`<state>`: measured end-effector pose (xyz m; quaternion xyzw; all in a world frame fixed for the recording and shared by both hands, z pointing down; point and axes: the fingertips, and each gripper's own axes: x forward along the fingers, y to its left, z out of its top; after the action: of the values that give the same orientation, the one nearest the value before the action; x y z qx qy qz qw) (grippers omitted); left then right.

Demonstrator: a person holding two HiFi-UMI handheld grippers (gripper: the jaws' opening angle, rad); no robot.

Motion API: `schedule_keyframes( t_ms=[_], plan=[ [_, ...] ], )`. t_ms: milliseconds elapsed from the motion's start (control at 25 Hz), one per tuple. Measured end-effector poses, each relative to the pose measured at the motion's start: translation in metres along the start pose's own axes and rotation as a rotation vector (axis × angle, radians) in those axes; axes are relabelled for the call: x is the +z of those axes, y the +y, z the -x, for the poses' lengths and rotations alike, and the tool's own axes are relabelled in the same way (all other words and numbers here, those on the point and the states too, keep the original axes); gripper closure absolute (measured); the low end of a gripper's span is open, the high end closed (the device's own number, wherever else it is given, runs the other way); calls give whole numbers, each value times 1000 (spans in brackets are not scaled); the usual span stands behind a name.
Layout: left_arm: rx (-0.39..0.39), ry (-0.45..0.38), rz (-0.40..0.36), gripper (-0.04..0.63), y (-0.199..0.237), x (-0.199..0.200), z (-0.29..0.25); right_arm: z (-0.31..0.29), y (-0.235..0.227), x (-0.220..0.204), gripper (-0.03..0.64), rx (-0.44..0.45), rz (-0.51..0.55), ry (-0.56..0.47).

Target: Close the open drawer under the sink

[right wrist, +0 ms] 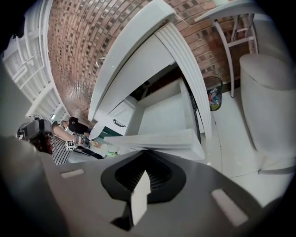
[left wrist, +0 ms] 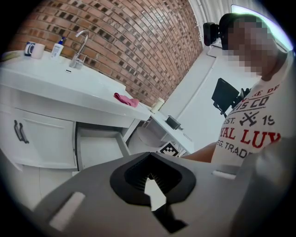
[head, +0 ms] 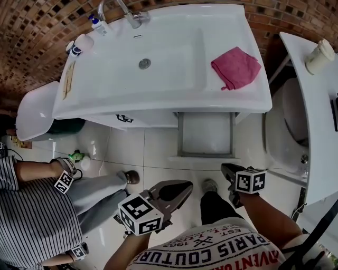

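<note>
The white drawer stands pulled out from under the right half of the white sink unit; it looks empty inside. My left gripper is shut and hangs over the floor tiles, short of the drawer and to its left. My right gripper is shut too and sits just in front of the drawer's front panel, near its right corner. In the left gripper view the drawer lies ahead to the left. The right gripper view shows the drawer front close above my shut right gripper.
A pink cloth lies on the sink top, with a tap at the back. A cabinet door with a black handle is left of the drawer. A person in a striped shirt stands at left. A toilet is at right.
</note>
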<state>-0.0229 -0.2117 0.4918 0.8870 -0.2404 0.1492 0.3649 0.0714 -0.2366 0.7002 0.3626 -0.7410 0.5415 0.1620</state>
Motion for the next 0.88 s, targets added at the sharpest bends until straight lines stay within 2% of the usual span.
schedule_keyframes(
  t_ms=[240,440,880],
  plan=[
    [5,2,7,611,14,10,-9,-8,-2,7,611,16,-23,31],
    [13,-6,15,611,23,19,-11,-15,-9,33,609,16,-40,23],
    [54,12,28,611,45,17,-8,-40,-24,105,609,12,-55,-64]
  ],
)
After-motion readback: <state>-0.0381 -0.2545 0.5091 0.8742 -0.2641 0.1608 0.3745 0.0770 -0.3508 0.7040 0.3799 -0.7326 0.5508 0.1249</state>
